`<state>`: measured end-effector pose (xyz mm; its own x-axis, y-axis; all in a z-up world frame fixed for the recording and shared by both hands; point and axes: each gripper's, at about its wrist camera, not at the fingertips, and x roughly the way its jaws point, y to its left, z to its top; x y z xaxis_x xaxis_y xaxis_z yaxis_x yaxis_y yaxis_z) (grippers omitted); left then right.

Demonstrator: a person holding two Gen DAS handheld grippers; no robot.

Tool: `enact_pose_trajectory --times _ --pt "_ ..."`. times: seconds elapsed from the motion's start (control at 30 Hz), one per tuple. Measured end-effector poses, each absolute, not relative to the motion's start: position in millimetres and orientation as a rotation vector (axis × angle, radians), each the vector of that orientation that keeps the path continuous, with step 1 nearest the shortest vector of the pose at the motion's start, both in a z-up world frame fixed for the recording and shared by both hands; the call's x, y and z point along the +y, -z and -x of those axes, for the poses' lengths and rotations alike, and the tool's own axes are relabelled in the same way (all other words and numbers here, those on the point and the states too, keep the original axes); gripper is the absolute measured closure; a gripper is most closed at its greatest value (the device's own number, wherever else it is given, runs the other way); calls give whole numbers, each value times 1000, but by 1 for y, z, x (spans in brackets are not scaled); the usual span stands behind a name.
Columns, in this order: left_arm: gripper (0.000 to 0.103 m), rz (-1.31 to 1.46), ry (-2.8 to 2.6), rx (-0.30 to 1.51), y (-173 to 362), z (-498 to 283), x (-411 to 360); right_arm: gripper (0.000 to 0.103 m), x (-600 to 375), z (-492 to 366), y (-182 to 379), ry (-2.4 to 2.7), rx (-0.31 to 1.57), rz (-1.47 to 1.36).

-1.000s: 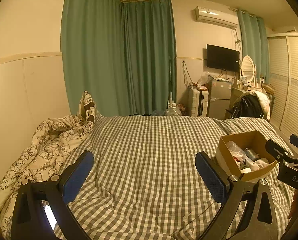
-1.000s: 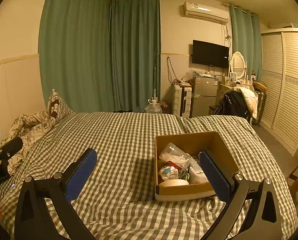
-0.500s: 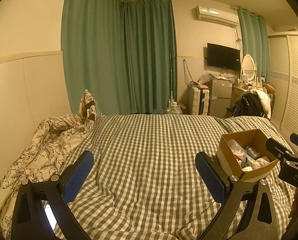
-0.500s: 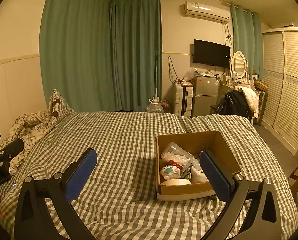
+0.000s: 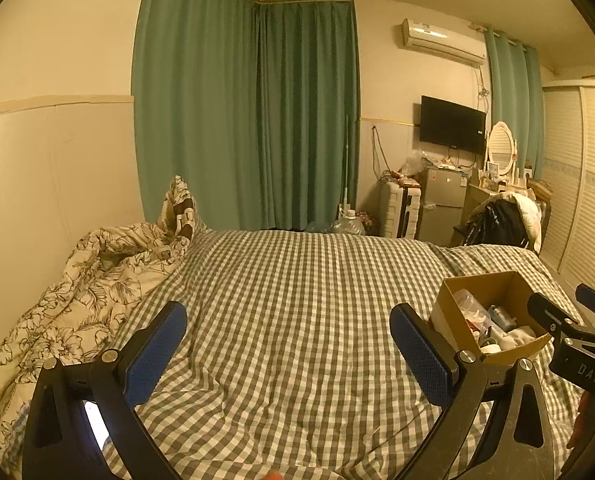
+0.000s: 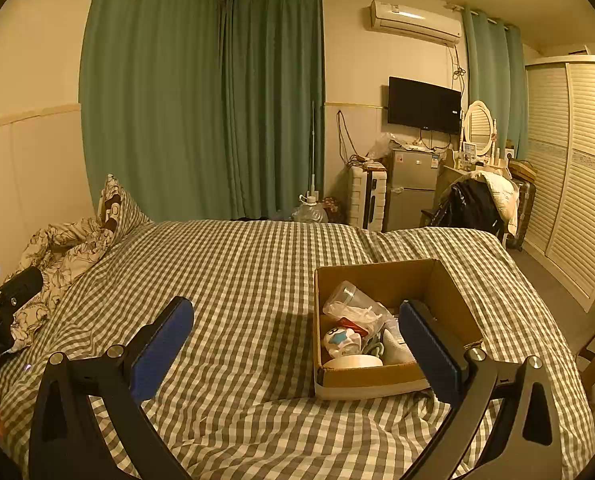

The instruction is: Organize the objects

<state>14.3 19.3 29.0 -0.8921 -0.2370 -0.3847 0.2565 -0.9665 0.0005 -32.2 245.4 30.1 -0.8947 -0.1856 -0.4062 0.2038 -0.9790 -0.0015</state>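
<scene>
A cardboard box (image 6: 393, 374) is set on the bed (image 6: 237, 280), lower right of the frame. A crumpled quilt (image 6: 63, 254) is heaped at the left edge. A refrigerator (image 6: 411, 190) is placed behind the bed, upper right.

My left tool (image 5: 287, 354) and my right tool (image 6: 295, 344) are both black with blue, finely dotted pads. Under them the bed cover (image 6: 237, 280) is a grey-and-white check. At ten o'clock a cream quilt (image 5: 81, 280) carries a dark leaf-and-flower print, with a brown-and-white patterned pillow (image 5: 179, 208) beside it. At two o'clock the cardboard box (image 6: 377, 276) is plain brown; inside it I see a white ball with a blue star (image 6: 339, 340) and something red. The curtains (image 6: 201, 100) at twelve o'clock are teal green, the television (image 6: 423, 104) black, the wardrobe doors (image 6: 577, 168) cream.
</scene>
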Motion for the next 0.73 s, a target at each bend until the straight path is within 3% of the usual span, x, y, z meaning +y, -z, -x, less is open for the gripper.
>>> enact_pose_trajectory --times 0.73 --pt "0 -576 2828 -10 -26 -14 27 0 246 33 -26 2870 74 -633"
